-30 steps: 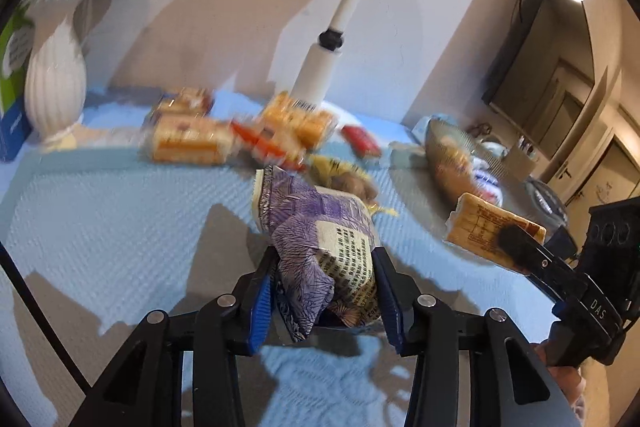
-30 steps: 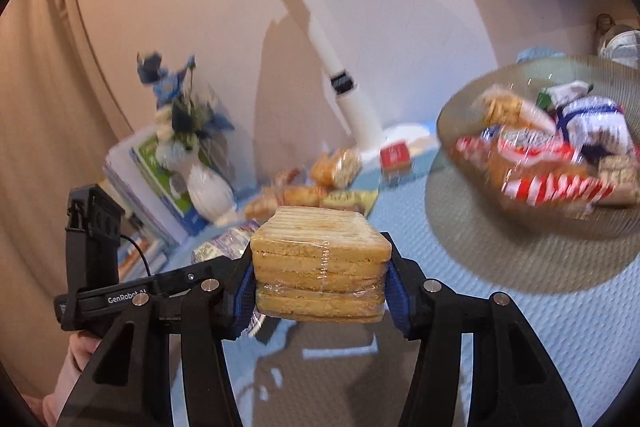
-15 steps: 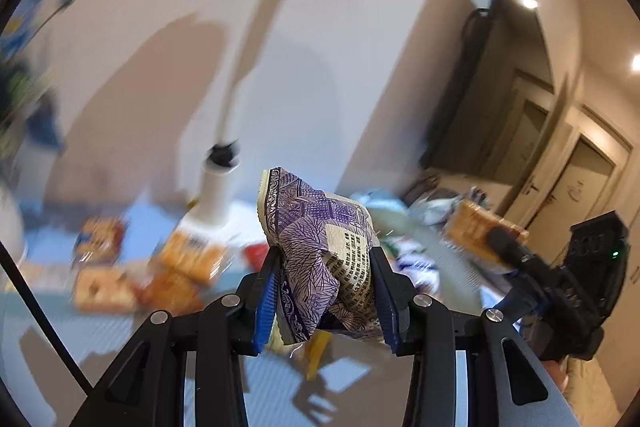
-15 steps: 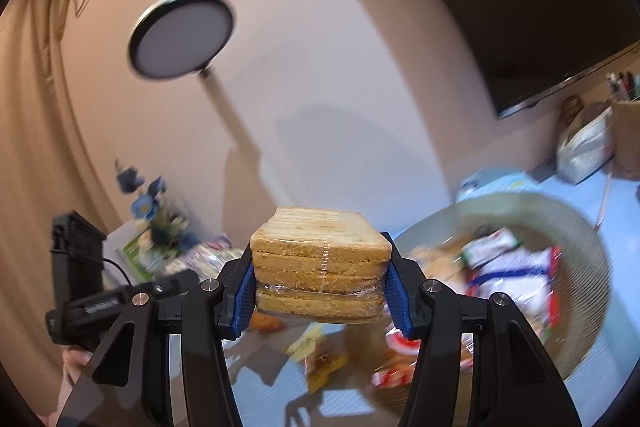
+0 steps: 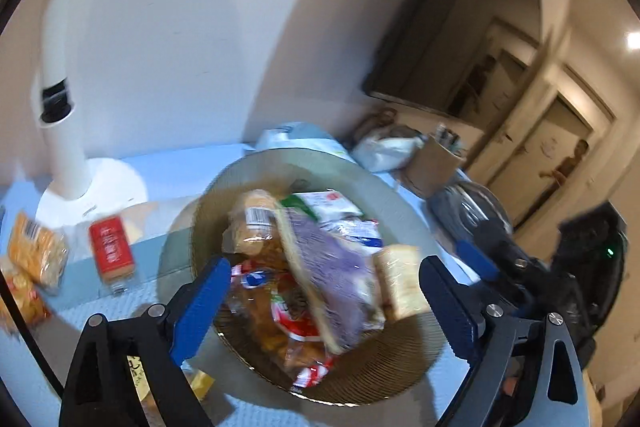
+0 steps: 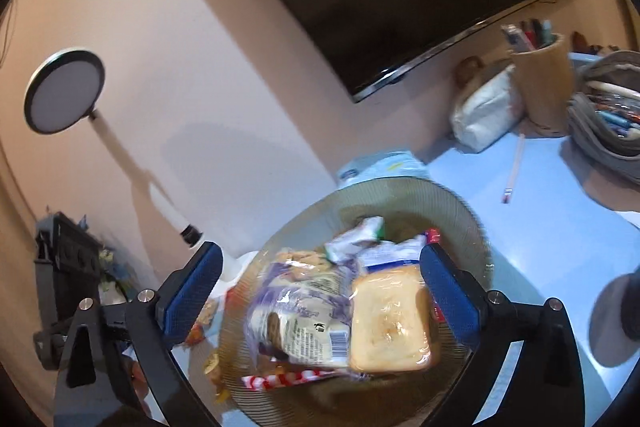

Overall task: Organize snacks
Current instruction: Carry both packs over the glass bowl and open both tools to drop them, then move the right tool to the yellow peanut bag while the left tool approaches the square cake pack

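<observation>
While both hands are hanging over the bowl, this is how it's looking:

Left gripper [image 5: 322, 301]: jaws have just been opening and are now standing wide apart, nothing pinched. The purple packet [image 5: 340, 279] is sitting between them but looks free, already lying in the pile.

Right gripper [image 6: 320, 291]: same deal, jaws have just been opening, spread wide, not gripping. The wrapped toast stack [image 6: 390, 323] is lying just inside the right-hand pad; I can't tell if it's brushing it.

Bowl [image 5: 400, 359]: ribbed glass bowl on the blue cloth, getting pretty full. Purple packet and toast stack are resting side by side on top of the other snacks.

Still loose: a red packet [image 5: 111, 247] and an orange bag [image 5: 36, 253] are waiting on the cloth near the white lamp base [image 5: 92, 187], so I'm guessing the job isn't finished.

Risk 1: the heap is looking mounded, so the top two could be sliding off over the rim if anything nudges them.

Risk 2: pulling out carelessly, an open finger might be snagging a crinkly wrapper and dragging it out.

Risk 3: both grippers are crowding the same spot, so they could be bumping each other or the bowl rim.
</observation>
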### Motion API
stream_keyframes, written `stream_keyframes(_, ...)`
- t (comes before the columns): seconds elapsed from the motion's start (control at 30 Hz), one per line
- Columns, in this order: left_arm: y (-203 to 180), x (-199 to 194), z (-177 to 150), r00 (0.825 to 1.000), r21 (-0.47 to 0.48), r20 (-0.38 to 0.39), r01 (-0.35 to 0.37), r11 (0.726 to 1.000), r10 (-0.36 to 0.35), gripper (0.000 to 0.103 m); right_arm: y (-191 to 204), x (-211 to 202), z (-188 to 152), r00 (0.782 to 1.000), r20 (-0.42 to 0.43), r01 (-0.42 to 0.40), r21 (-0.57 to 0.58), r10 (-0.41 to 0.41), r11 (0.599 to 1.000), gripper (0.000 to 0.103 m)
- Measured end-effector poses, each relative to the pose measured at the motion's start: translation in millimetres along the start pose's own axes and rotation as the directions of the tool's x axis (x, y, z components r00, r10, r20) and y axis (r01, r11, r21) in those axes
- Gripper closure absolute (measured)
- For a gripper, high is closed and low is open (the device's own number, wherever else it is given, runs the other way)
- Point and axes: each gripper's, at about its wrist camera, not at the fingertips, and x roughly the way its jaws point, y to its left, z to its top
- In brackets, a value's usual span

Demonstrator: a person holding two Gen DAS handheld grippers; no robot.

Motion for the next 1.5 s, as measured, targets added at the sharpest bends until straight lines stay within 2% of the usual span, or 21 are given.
stream_keyframes(0.1, 12, -2, -3, 0.997, 0.003, -0.015, -0.070, 0.998, 0.070, 0.009, 4, 2, -1, 1.000, -0.019, 0.021, -0.001, -0.021, 1.000, 0.002)
stream_keyframes(0.3, 43, -23, -10, 0.979, 0.037, 0.000, -0.204, 0.978, 0.204, 0.009, 35, 12, -6, 0.999, -0.034, 0.017, -0.049, -0.019, 0.999, 0.002)
stream_keyframes(0.47, 73, -48, -7, 0.962, 0.009, 0.028, -0.271, 0.963, 0.270, 0.009, 83, 24, -15, 0.997, -0.074, -0.023, -0.134, 0.013, 0.991, 0.002)
stream_keyframes(0.6, 110, -78, -6, 0.938, -0.042, 0.059, -0.341, 0.939, 0.343, 0.009, 125, 43, -30, 0.989, -0.139, -0.077, -0.195, 0.050, 0.978, 0.002)
stream_keyframes(0.7, 145, -100, -11, 0.906, -0.087, 0.075, -0.411, 0.907, 0.418, 0.009, 158, 67, -52, 0.967, -0.246, -0.128, -0.257, 0.064, 0.958, 0.002)
stream_keyframes(0.83, 197, -124, -25, 0.865, -0.172, 0.063, -0.482, 0.859, 0.498, 0.009, 196, 103, -95, 0.906, -0.424, -0.188, -0.380, 0.010, 0.906, 0.002)
stream_keyframes(0.9, 219, -131, -34, 0.853, -0.207, 0.053, -0.500, 0.841, 0.520, 0.009, 207, 114, -114, 0.886, -0.464, -0.208, -0.428, -0.017, 0.880, 0.002)
stream_keyframes(1.07, 259, -131, -55, 0.848, -0.256, 0.014, -0.509, 0.822, 0.530, 0.009, 213, 138, -150, 0.839, -0.538, -0.219, -0.474, -0.083, 0.853, 0.002)
stream_keyframes(1.17, 271, -118, -65, 0.857, -0.260, -0.017, -0.502, 0.825, 0.515, 0.009, 208, 144, -162, 0.824, -0.552, -0.204, -0.502, -0.130, 0.840, 0.002)
stream_keyframes(1.33, 273, -97, -71, 0.855, -0.236, -0.046, -0.512, 0.826, 0.517, 0.009, 209, 147, -171, 0.834, -0.526, -0.188, -0.555, -0.167, 0.810, 0.000)
stream_keyframes(1.4, 274, -88, -74, 0.858, -0.229, -0.044, -0.507, 0.831, 0.511, 0.003, 209, 148, -175, 0.842, -0.508, -0.182, -0.581, -0.180, 0.793, 0.000)
stream_keyframes(1.43, 276, -84, -76, 0.857, -0.232, -0.044, -0.509, 0.829, 0.514, 0.000, 209, 152, -179, 0.847, -0.492, -0.168, -0.607, -0.201, 0.776, 0.000)
stream_keyframes(1.5, 282, -77, -79, 0.852, -0.231, -0.046, -0.517, 0.824, 0.521, 0.000, 205, 161, -192, 0.854, -0.452, -0.132, -0.669, -0.259, 0.731, 0.000)
